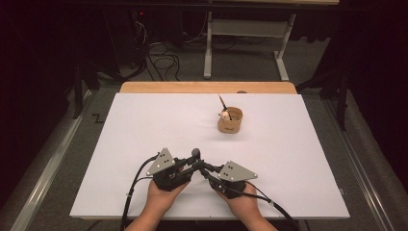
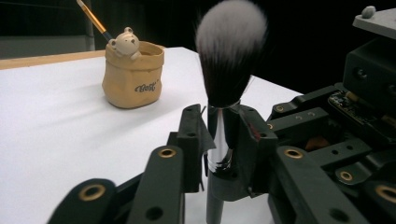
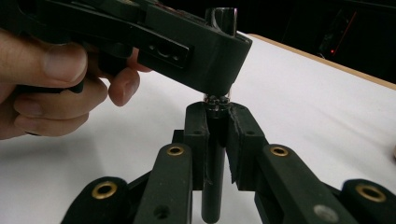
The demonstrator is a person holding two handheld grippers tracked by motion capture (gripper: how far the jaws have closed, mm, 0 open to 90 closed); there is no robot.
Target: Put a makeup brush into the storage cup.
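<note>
Makeup brush (image 2: pixel 229 56) stands upright near the front middle of the white worktop (image 1: pixel 144 125), fluffy grey-tipped head up, dark handle down. Both jaw sets are on it at once: left hand-held gripper (image 2: pixel 223 135) pinches the shiny metal ferrule just under the bristles, right hand-held gripper (image 3: pixel 217 135) pinches the dark handle lower down, its pads pressed on either side. In the high view the two tools meet nose to nose, left hand-held gripper (image 1: pixel 190 163), right hand-held gripper (image 1: pixel 204 169), brush head poking up between them. Looks like a hand-over or a regrip mid-way: brush is lifted and gripped, not yet put anywhere. Likely goal is the tan bear-faced holder cup (image 1: pixel 230 120), well apart toward the far right, already carrying one thin brush (image 1: pixel 223 102); that drop-in is left to do. Can't tell whether the handle's bottom end touches the worktop, since it is cut off low in both gripper views. The cup's printed word is unreadable.
</note>
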